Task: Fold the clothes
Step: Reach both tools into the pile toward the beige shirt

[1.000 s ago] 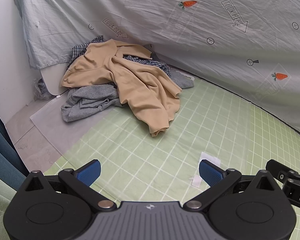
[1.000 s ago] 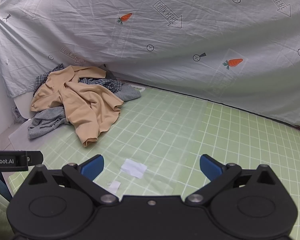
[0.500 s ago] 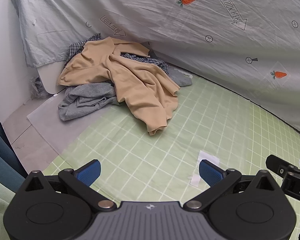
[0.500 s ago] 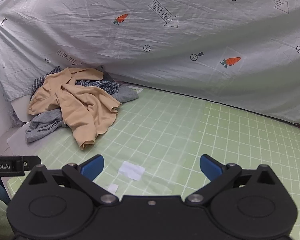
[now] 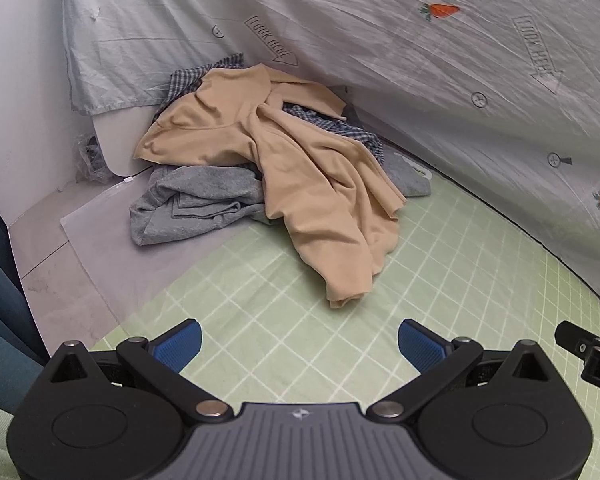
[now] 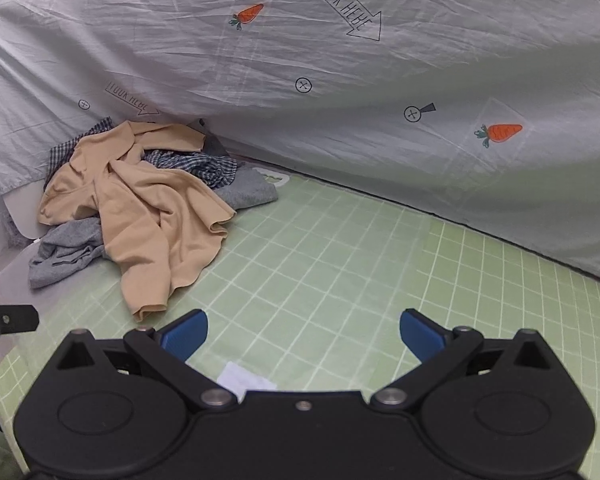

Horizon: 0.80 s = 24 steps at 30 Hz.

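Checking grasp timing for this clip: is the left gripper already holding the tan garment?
No. The left gripper is open with nothing between its blue fingers, and the tan garment lies apart on the clothes pile ahead.

Makeshift sheet-draped (image 6: 340, 80) recording corner

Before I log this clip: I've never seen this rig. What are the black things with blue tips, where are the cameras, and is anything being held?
They are two hand-held tongs, one in each of a person's hands; there is no robot arm. Each picture comes from a fisheye camera on one tool, looking forward along its two blue-tipped fingers. The left tongs and the right tongs both stand wide open and hold nothing. Ahead, on a green checked mat, lies a heap of clothes: a tan garment on top, a grey garment and a blue checked shirt partly under it. A grey sheet with carrot prints hangs behind. A small white paper slip lies near the right tongs.
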Available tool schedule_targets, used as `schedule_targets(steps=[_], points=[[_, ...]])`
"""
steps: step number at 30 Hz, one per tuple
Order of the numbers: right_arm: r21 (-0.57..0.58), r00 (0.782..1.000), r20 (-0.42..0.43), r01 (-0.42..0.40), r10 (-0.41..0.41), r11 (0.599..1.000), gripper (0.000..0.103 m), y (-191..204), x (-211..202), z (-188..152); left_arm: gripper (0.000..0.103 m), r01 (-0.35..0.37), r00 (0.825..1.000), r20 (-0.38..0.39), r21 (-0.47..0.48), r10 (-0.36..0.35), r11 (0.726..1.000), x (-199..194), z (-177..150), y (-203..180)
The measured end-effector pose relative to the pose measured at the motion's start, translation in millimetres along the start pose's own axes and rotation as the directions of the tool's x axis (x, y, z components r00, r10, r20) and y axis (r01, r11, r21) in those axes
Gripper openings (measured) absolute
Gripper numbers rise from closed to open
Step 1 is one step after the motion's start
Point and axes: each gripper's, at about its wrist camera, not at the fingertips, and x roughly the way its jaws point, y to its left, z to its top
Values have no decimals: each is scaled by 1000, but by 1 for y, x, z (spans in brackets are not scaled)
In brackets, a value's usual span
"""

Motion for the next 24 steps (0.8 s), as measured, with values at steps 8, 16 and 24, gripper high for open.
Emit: schedule_targets(steps=[8, 16, 24], points=[[-143, 1000, -14, -27, 26, 989, 103, 20, 88, 56, 103, -47, 999, -32, -155, 43, 987, 74, 60, 21], [-258, 989, -75, -139, 124, 956, 96, 80, 212, 104, 102, -64, 995, -87, -310, 38, 949, 165, 115, 45], [-313, 945, -111, -327, 308, 892, 87, 136, 281, 120, 84, 15, 997, -68, -379, -44, 925, 212, 141, 48]])
